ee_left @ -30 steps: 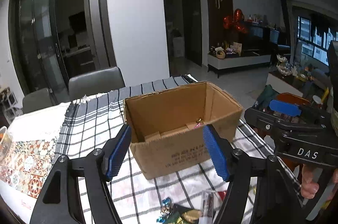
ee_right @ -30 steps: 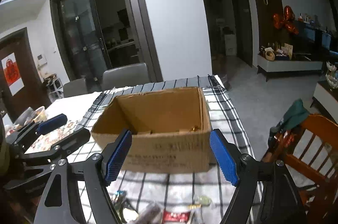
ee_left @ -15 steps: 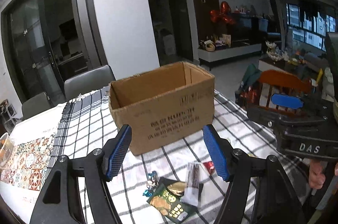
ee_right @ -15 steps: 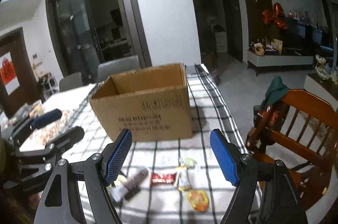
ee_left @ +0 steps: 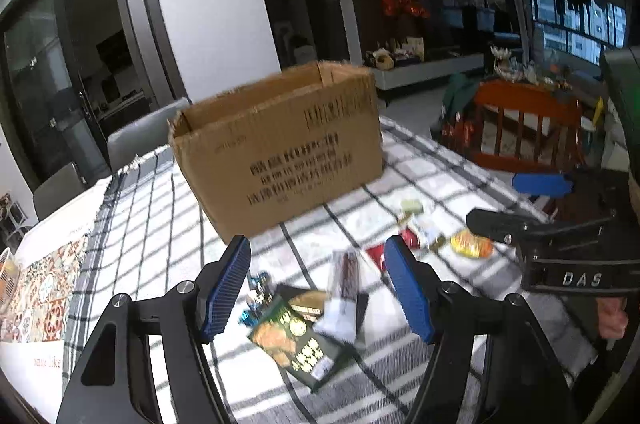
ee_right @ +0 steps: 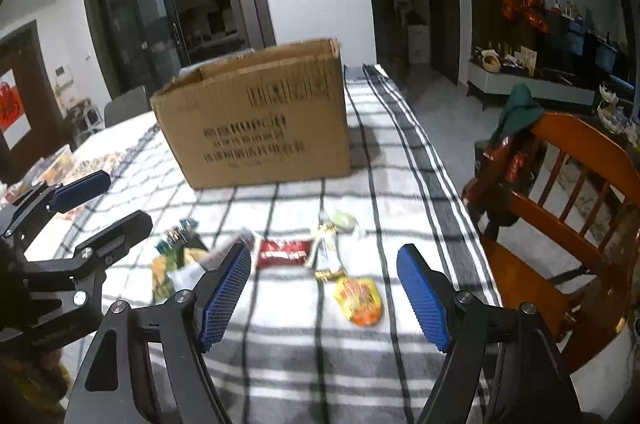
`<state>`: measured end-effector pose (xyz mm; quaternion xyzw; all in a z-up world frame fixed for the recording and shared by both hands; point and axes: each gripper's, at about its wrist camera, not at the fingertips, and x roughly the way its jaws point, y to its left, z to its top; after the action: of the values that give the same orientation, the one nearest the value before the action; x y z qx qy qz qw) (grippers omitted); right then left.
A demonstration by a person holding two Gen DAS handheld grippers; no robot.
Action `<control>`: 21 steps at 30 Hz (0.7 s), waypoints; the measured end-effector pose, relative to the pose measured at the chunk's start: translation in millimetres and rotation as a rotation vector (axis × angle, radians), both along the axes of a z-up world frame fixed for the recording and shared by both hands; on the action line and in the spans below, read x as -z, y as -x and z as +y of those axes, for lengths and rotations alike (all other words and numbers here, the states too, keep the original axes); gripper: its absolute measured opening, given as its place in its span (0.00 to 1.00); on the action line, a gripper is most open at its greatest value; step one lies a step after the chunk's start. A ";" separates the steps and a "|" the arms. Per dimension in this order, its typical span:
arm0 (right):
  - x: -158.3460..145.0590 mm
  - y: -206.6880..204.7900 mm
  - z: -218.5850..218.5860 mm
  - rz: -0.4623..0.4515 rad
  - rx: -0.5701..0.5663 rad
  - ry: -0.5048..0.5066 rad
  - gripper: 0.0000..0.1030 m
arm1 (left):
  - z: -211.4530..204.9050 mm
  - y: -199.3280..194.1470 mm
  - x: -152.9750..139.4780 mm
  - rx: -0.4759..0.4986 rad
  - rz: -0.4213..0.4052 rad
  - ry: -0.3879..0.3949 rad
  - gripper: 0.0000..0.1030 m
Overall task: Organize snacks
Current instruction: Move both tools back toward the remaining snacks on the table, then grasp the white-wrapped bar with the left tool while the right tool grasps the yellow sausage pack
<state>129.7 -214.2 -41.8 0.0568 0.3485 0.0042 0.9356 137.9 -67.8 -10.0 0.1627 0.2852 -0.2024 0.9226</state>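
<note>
Both hand-held grippers are hovering over a table covered in a black-and-white checked cloth (ee_right: 404,159), each with its blue-padded jaws standing wide apart and nothing between or touching them. The left gripper (ee_left: 318,284) is pointing down at a dark green snack packet (ee_left: 298,338) with a pale wrapped bar (ee_left: 344,294) lying across it, while the right gripper (ee_right: 324,298) is hanging above an orange sachet (ee_right: 359,300) and a red packet (ee_right: 283,253). An open cardboard box (ee_right: 256,119) is standing on the cloth just beyond the scattered snacks
</note>
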 end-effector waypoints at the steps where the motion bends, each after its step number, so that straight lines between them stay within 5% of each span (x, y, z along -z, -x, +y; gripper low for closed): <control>1: 2.7 -0.1 -0.1 0.009 0.002 0.003 0.74 | -0.2 0.4 3.6 0.000 0.008 -0.006 0.65; 21: 53.3 -27.2 -8.5 0.142 0.006 -0.018 0.58 | -12.5 -41.4 71.4 0.005 0.245 -0.028 0.52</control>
<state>157.0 -222.7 -95.1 0.0665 0.4137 0.0004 0.9080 179.3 -80.4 -81.4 0.1502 0.3983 -0.2192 0.8779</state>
